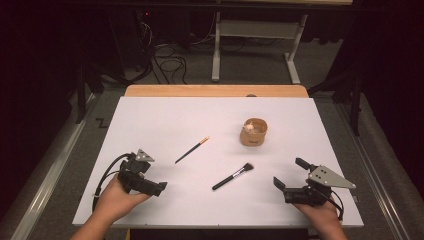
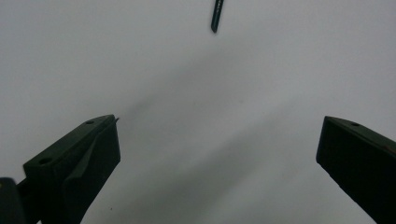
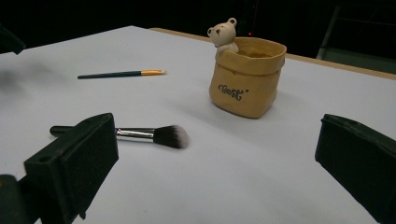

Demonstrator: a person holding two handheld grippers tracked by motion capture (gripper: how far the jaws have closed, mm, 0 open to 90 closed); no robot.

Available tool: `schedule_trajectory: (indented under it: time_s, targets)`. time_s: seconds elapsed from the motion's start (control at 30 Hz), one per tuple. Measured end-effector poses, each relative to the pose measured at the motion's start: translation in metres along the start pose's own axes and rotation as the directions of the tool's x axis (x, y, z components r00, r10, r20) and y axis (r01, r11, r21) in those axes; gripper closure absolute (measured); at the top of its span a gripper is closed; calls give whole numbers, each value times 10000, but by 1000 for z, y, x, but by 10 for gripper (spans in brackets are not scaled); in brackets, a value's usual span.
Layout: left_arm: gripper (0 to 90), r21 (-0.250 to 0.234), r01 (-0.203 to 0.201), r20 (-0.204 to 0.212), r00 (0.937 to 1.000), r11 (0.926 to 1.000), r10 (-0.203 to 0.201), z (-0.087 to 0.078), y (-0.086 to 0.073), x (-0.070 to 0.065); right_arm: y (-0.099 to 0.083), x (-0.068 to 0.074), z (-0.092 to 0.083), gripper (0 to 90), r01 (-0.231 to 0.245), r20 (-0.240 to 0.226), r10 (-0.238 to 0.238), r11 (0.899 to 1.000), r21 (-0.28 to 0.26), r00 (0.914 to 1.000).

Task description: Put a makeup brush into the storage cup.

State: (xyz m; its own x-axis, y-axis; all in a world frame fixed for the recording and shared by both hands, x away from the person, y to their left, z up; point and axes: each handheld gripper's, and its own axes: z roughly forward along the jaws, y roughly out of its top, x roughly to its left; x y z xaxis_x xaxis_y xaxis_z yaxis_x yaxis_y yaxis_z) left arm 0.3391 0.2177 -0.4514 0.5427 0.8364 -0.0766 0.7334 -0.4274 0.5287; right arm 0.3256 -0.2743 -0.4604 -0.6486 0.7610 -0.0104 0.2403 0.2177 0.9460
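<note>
We hold the left gripper (image 1: 161,187) and the right gripper (image 1: 289,175) low over the white table (image 1: 165,120), both with jaws wide apart and nothing in them. The makeup brush (image 1: 233,176) lies flat between them, the thin brush (image 1: 192,149) farther back, the bear cup (image 1: 253,132) beyond.

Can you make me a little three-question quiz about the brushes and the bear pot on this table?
1. True or false: the makeup brush lies inside the bear pot.
2. Which gripper is nearer the thin brush: A) left gripper B) right gripper?
3. What colour is the thin brush's far tip?

Key
1. False; it lies flat on the white table.
2. A.
3. Orange.
</note>
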Motion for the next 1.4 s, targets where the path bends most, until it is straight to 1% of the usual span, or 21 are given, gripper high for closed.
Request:
schedule_trajectory:
  time_s: [0.03, 0.07, 0.13, 0.17, 0.3, 0.37, 0.4, 0.5, 0.57, 0.63, 0.67, 0.7, 0.77, 0.9, 0.93, 1.03, 1.1, 1.2, 1.27, 1.33, 1.4]
  targets:
    - [7, 0, 0, 0, 10000, 10000, 0, 0, 0, 0, 0, 0, 0, 3, -4, -7, 4, 10000, 3, 10000]
    - [7, 65, 125, 60, 9999, 9999, -125, 1, -1, 2, 0, 0, 0, 3, -4, -7, 4, 10000, 3, 10000]
    - [7, 550, 337, 370, 9987, 9979, -357, 3, -2, 5, -1, 0, 0, 3, -38, -34, 38, 10000, 7, 10000]
    - [6, 550, 337, 370, 9987, 9979, -357, 3, -2, 5, -1, 0, 0, 3, -38, -34, 38, 10000, 7, 10000]
    - [8, 838, 353, 251, 9990, 9959, -375, 4, -2, 3, -2, 0, 0, 2, 31, -66, -31, 10000, 52, 10000]
    - [10, 944, 328, 256, 9990, 9950, -353, 5, -1, 3, -2, 0, 0, 3, 14, -33, -14, 10000, 49, 10000]
    - [14, 1091, 270, 204, 9994, 9937, -294, 5, 0, 2, -2, 0, 0, 3, 17, -34, -17, 10000, 60, 10000]
    - [19, 1261, 140, 304, 9994, 9919, -179, 6, 2, 1, -2, 1, 0, 3, 36, -29, -36, 10000, 66, 10000]
    - [15, 1539, 27, 403, 9991, 9881, -90, 6, 4, 1, -3, 1, 0, 3, 3, -21, -3, 10000, 81, 10000]
    - [13, 1587, 49, 395, 9992, 9873, -113, 7, 5, 0, -3, 1, 0, 3, -23, -35, 23, 10000, 87, 10000]
    - [13, 1793, -54, 349, 9994, 9838, -9, 7, 7, -1, -3, 0, 0, 3, 53, -83, -52, 10000, 77, 10000]
    - [13, 1793, -54, 349, 9994, 9838, -9, 7, 7, -1, -3, 0, 0, 3, 53, -83, -52, 10000, 77, 10000]
    - [14, 1982, -11, 369, 9993, 9802, -64, 7, 11, 0, -3, 0, 0, 3, -2, -77, 3, 10000, 84, 10000]
    - [19, 2025, 99, 388, 9991, 9792, -181, 6, 16, 1, -3, 1, 0, 2, -26, -118, 28, 9999, 115, 9999]
    - [20, 2000, 201, 460, 9985, 9796, -299, 5, 19, 3, -3, 1, 0, 3, -27, -112, 28, 9999, 114, 9999]
    - [27, 2007, 223, 512, 9981, 9794, -332, 4, 24, 5, -3, 1, 0, 3, -34, -144, 35, 9999, 120, 9999]
    - [31, 2003, 210, 542, 9980, 9795, -324, 4, 26, 5, -4, 1, 0, 3, -31, -113, 32, 9999, 126, 9999]
    - [34, 1963, 20, 484, 9988, 9806, -118, 3, 32, 5, -4, 1, 1, 3, -32, -148, 34, 10000, 93, 9999]
    - [36, 1939, -2, 471, 9988, 9810, -91, 4, 34, 4, -4, 1, 1, 3, -35, -127, 37, 9999, 108, 9999]
    - [57, 1842, -14, 587, 9982, 9829, -96, 4, 40, 4, -4, 1, 1, 3, -56, -156, 59, 9999, 151, 9999]
    - [73, 1865, -14, 669, 9977, 9825, -112, 5, 42, 3, -4, 1, 1, 3, -75, -163, 78, 9999, 152, 9998]
